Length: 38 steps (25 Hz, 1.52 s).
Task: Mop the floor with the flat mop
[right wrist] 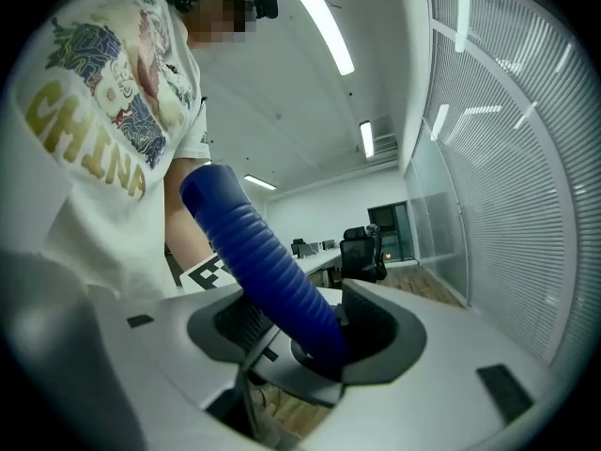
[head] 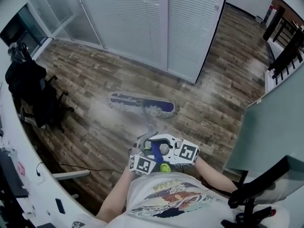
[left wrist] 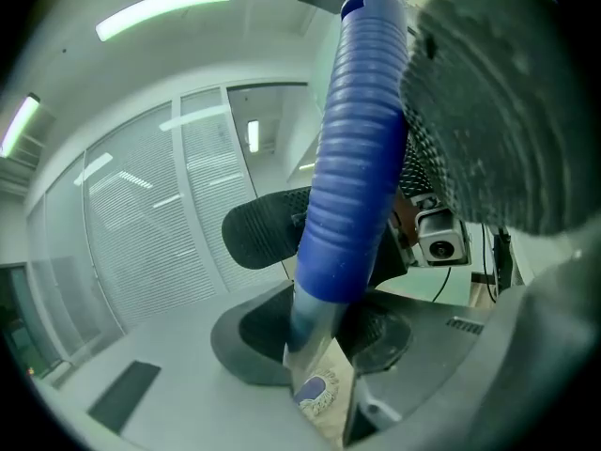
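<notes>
Only the head view shows the mop head (head: 142, 104) on the floor (head: 90, 127). Up close, the left gripper (left wrist: 324, 341) and right gripper (right wrist: 300, 332) fingers clench its blue handle (left wrist: 357, 158).

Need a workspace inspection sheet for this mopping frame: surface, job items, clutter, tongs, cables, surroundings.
Surface: wood-plank floor, with pale hazy patches around the mop; wet or glare, cannot tell.
Job's things: flat mop head lies flat on the floor; mop handle with blue ribbed grip rises toward the person.
Clutter: black office chair draped in dark items, at left.
Tongs: left tongs and right tongs both clamped on the mop handle, close together.
Cables: thin black cable on the floor beside the white desk.
Surroundings: partition with closed blinds ahead.
</notes>
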Each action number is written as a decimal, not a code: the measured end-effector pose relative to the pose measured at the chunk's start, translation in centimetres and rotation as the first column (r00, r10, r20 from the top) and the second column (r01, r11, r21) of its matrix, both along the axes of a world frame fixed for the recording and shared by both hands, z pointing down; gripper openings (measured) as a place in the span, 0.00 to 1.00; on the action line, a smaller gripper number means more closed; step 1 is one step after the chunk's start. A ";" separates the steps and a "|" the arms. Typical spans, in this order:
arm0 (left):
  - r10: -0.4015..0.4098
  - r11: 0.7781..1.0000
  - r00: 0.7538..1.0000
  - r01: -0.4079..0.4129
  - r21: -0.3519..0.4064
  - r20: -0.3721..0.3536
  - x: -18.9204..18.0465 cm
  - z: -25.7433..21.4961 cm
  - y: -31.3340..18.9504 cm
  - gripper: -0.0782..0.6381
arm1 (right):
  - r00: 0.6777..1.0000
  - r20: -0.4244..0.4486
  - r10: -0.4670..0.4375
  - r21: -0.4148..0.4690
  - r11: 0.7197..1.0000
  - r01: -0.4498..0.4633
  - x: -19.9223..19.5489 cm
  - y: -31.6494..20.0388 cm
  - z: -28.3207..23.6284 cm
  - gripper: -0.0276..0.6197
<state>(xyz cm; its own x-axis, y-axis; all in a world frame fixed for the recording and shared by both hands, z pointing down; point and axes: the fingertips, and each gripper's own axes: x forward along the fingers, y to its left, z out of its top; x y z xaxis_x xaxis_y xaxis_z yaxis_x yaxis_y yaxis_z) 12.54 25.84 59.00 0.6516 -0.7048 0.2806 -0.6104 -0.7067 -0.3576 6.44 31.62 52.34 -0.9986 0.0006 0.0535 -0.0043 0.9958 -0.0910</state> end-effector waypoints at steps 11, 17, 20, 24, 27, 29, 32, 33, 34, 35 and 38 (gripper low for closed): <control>-0.060 0.997 0.998 0.059 -0.040 -0.035 -8.5 1.5 -13.2 0.27 | 1.000 0.002 0.001 0.000 1.000 -0.001 -8.5 -12.7 1.4 0.42; -0.059 0.996 0.996 0.055 -0.066 -0.072 -15.3 0.9 -24.5 0.27 | 0.999 -0.016 0.045 -0.001 0.999 -0.045 -15.3 -24.1 1.1 0.41; -0.065 0.995 0.994 0.058 -0.078 -0.089 -19.2 0.5 -30.2 0.27 | 0.998 -0.016 0.054 0.006 0.999 -0.054 -19.2 -29.9 0.6 0.41; -0.052 0.996 0.995 0.045 -0.081 -0.083 -23.3 0.6 -36.9 0.27 | 0.997 -0.006 0.078 0.010 0.997 -0.078 -23.3 -36.6 0.5 0.41; -0.044 0.996 0.995 0.037 -0.082 -0.086 -24.7 0.7 -40.6 0.27 | 0.997 -0.011 0.083 0.003 0.997 -0.083 -24.8 -40.3 0.8 0.41; -0.044 0.996 0.996 0.037 -0.079 -0.083 -25.4 0.8 -42.9 0.27 | 0.997 -0.011 0.077 0.004 0.997 -0.077 -25.5 -42.6 0.9 0.41; -0.047 0.997 0.996 0.041 -0.073 -0.075 -26.9 0.9 -46.6 0.27 | 0.998 -0.010 0.067 0.004 0.998 -0.067 -27.0 -46.3 1.0 0.41; -0.050 0.996 0.996 0.045 -0.073 -0.077 -27.5 0.9 -47.8 0.27 | 0.998 -0.012 0.064 0.002 0.998 -0.064 -27.5 -47.5 1.1 0.42; -0.055 0.996 0.995 0.049 -0.075 -0.081 -28.0 1.0 -49.0 0.27 | 0.998 -0.015 0.060 0.000 0.998 -0.060 -28.0 -48.7 1.2 0.41; -0.061 0.995 0.995 0.055 -0.078 -0.084 -28.5 1.0 -50.2 0.27 | 0.998 -0.015 0.056 -0.001 0.998 -0.056 -28.5 -49.9 1.2 0.42; -0.072 0.994 0.994 0.066 -0.082 -0.079 -29.7 0.7 -54.5 0.27 | 0.999 -0.012 0.046 -0.004 0.999 -0.046 -29.6 -54.1 0.8 0.41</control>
